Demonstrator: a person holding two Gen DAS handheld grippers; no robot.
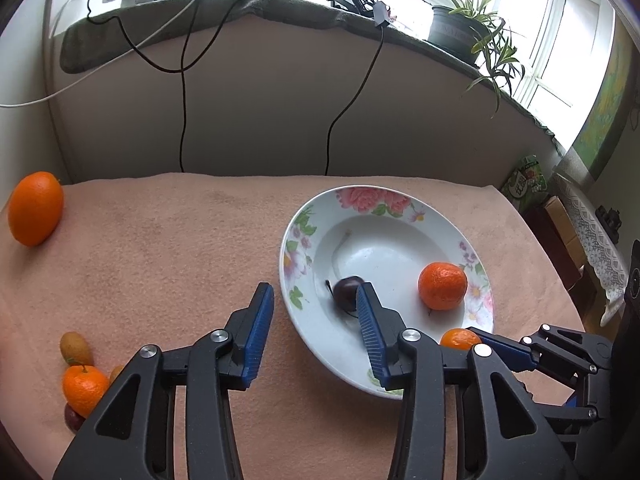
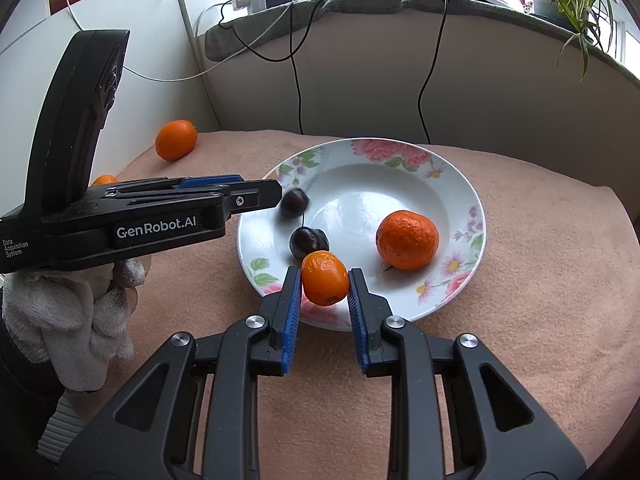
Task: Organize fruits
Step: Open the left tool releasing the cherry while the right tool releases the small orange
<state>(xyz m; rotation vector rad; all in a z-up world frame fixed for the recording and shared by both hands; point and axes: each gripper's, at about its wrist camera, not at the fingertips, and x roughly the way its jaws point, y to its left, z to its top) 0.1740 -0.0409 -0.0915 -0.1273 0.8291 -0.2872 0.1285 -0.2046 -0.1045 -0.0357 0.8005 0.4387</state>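
One small orange [image 2: 325, 278] is clamped in the right jaws over the plate [image 2: 472, 200]; left jaws are apart; letting go is needed next.

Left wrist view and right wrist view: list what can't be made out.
- Left wrist view: fruit cluster at the left gripper base, half hidden; types unclear.
- Left wrist view: dark plum blurred, partly behind a jaw.
- Right wrist view: small orange fruit mostly hidden behind the left gripper.

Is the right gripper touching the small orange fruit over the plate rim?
Touching. The right wrist view shows the small orange fruit pinched between both blue pads of the right gripper, no gap on either side, held above the plate.
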